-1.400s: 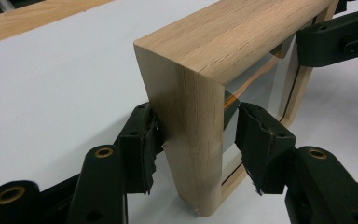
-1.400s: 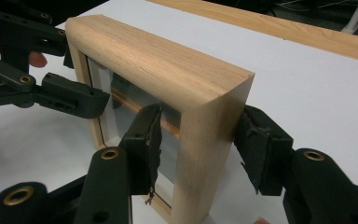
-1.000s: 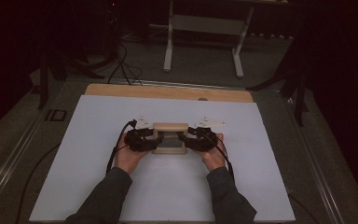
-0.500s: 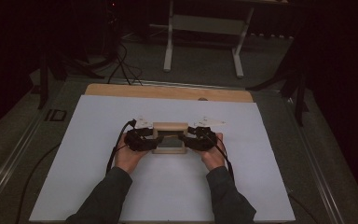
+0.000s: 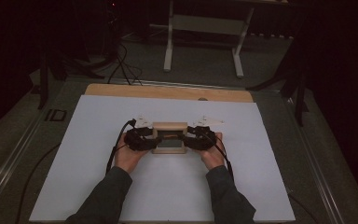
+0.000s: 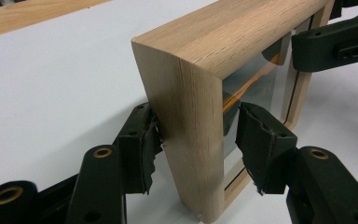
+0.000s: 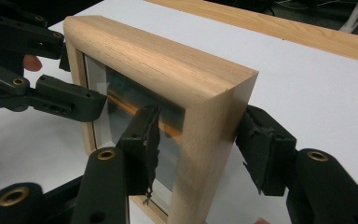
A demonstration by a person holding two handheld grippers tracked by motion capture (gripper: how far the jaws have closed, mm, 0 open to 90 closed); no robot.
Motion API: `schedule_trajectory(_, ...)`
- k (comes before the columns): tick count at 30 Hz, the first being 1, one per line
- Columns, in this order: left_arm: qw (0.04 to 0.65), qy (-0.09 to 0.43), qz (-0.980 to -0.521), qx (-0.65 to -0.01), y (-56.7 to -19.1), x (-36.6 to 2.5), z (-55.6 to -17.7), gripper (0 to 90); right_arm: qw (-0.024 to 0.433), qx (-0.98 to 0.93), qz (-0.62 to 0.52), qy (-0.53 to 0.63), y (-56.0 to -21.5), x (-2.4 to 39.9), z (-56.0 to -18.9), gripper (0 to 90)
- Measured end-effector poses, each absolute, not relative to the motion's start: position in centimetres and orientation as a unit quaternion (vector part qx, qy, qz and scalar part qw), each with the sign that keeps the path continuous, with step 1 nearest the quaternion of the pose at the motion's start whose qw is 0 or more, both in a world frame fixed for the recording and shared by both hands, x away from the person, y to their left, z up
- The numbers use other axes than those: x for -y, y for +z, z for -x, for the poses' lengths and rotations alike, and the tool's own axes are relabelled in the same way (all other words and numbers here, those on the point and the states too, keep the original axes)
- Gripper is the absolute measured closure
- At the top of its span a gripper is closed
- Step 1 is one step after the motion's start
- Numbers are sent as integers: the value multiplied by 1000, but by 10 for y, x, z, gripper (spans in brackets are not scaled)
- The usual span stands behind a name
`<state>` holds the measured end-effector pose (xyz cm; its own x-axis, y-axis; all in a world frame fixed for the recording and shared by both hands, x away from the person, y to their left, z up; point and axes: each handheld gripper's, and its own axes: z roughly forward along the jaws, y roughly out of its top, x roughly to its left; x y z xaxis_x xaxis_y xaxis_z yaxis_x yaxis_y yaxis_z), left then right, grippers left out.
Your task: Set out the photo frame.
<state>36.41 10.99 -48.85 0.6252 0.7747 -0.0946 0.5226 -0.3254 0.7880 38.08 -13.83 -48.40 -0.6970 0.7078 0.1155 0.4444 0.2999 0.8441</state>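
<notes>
Item held: one light oak picture frame with a glass pane (image 5: 169,138), rectangular, standing upright on its lower edge near the middle of the white table sheet (image 5: 98,186). It is held from both short ends at once, which in my judgement keeps it from tipping while it stands or is lifted.

Left gripper (image 6: 198,140), black, two jaws: clamped across the frame's left upright. One ragged pad (image 6: 145,144) lies against the wooden outer face; the other sits at the glass side, seemingly touching. A gripping hold, jaws set wide by the thickness of the wood.

Right gripper (image 7: 198,144), same make: closed on the right upright likewise, one pad (image 7: 147,149) at the glass side and one on the back of the wood.

Support: one pale wooden board (image 5: 168,92), its far strip bare beyond the sheet.

Count: frame, one; grippers, two; jaws, four; hands (image 5: 129,156), two; sheets, one.
</notes>
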Motion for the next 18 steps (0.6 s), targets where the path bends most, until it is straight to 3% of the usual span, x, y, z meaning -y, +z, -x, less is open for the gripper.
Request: schedule_trajectory(18, 423, 147, -802, -396, -490, -112, -366, 487, 142, -796, -363, 463, -484, 138, -380, 492)
